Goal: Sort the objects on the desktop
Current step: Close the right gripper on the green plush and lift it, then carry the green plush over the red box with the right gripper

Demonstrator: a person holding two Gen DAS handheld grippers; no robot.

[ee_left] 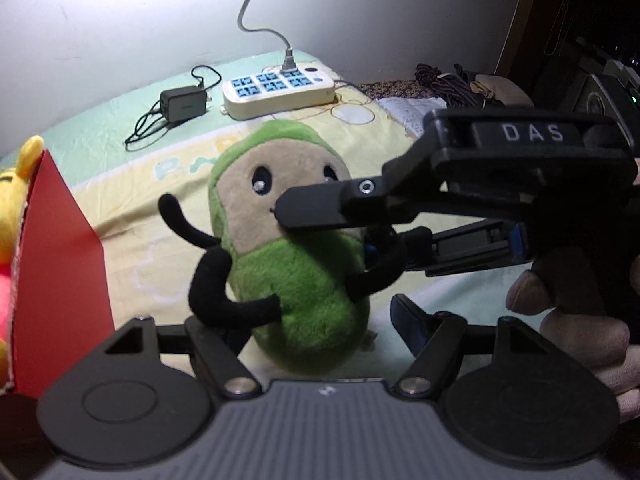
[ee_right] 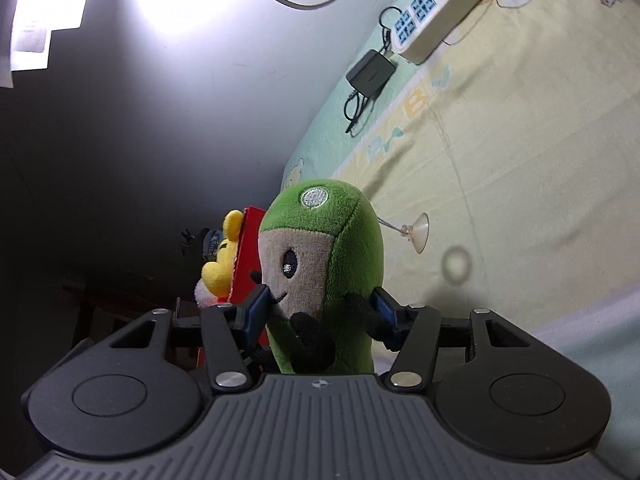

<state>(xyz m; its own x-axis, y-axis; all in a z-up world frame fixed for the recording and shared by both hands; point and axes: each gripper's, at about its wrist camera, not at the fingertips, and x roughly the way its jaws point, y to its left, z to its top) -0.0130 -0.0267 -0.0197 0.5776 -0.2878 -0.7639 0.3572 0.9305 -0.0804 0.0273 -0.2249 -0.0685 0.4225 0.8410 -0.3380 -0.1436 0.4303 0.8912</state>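
While the right gripper [ee_right: 320, 312] pinches the green plush toy [ee_right: 332, 272] at its face, the left gripper [ee_left: 316, 320] spreads wide around its base. Beyond sit a red box [ee_left: 60, 240], charger [ee_left: 182, 103] and power strip [ee_left: 278, 89].

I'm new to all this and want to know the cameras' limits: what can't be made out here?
- Yellow plush toy: left wrist view, cut by the frame edge and hidden behind the red box.
- Green plush toy: right wrist view, its bottom hides behind the right tool.
- Left tool: whether its fingers touch the toy is unclear.
- Charger label: too small.
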